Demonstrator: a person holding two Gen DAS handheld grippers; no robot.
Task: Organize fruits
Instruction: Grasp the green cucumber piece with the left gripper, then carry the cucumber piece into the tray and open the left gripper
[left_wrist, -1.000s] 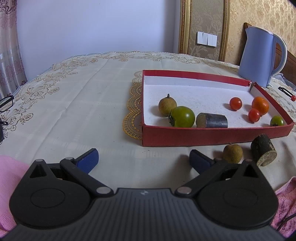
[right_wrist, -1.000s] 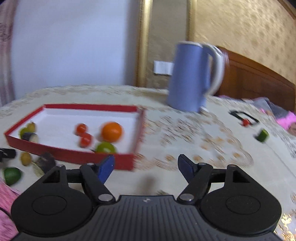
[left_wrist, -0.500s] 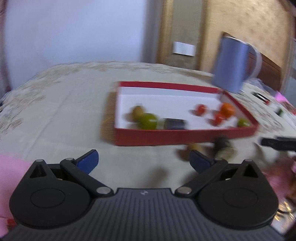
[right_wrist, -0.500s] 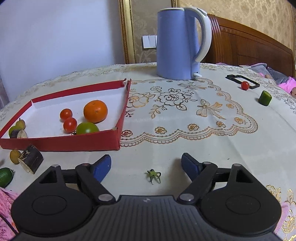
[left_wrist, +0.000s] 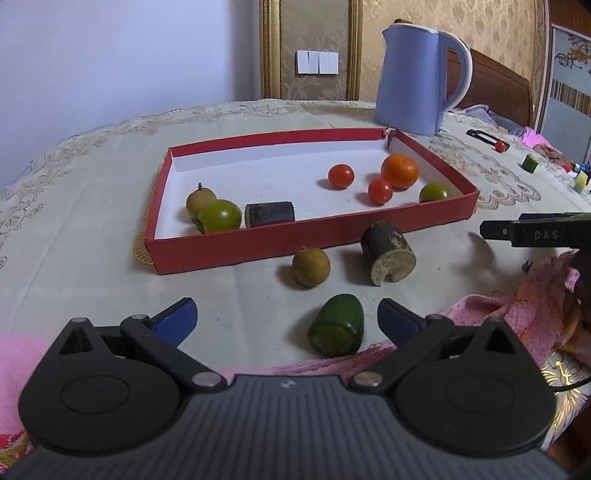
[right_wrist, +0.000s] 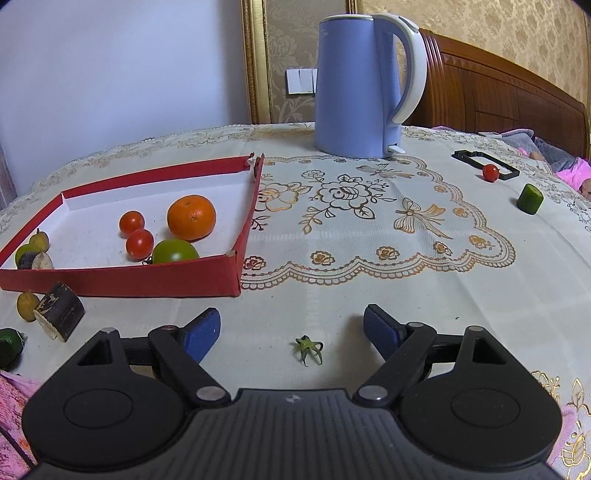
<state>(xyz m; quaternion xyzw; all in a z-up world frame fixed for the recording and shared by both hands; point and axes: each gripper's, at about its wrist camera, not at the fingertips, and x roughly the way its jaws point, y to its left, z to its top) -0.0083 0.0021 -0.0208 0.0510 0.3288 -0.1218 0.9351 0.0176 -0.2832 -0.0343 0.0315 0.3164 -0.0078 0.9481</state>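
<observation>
Your left tongs (left_wrist: 286, 317) gape wide and grip nothing; the green cucumber piece (left_wrist: 338, 325) lies on the worktop (left_wrist: 81, 221) between their tips at lower centre, cut end toward you, long axis running up-frame toward the red tray (left_wrist: 258, 245); your right tongs (right_wrist: 291, 330), just widened, stand empty over a green stem cap (right_wrist: 308, 347).

The tray (left_wrist: 258, 247) lies on the surface (left_wrist: 81, 229) with the kettle (left_wrist: 417, 77) behind its right corner; inside sit tomatoes (left_wrist: 340, 176) beside an orange (left_wrist: 400, 171) (right end).
</observation>
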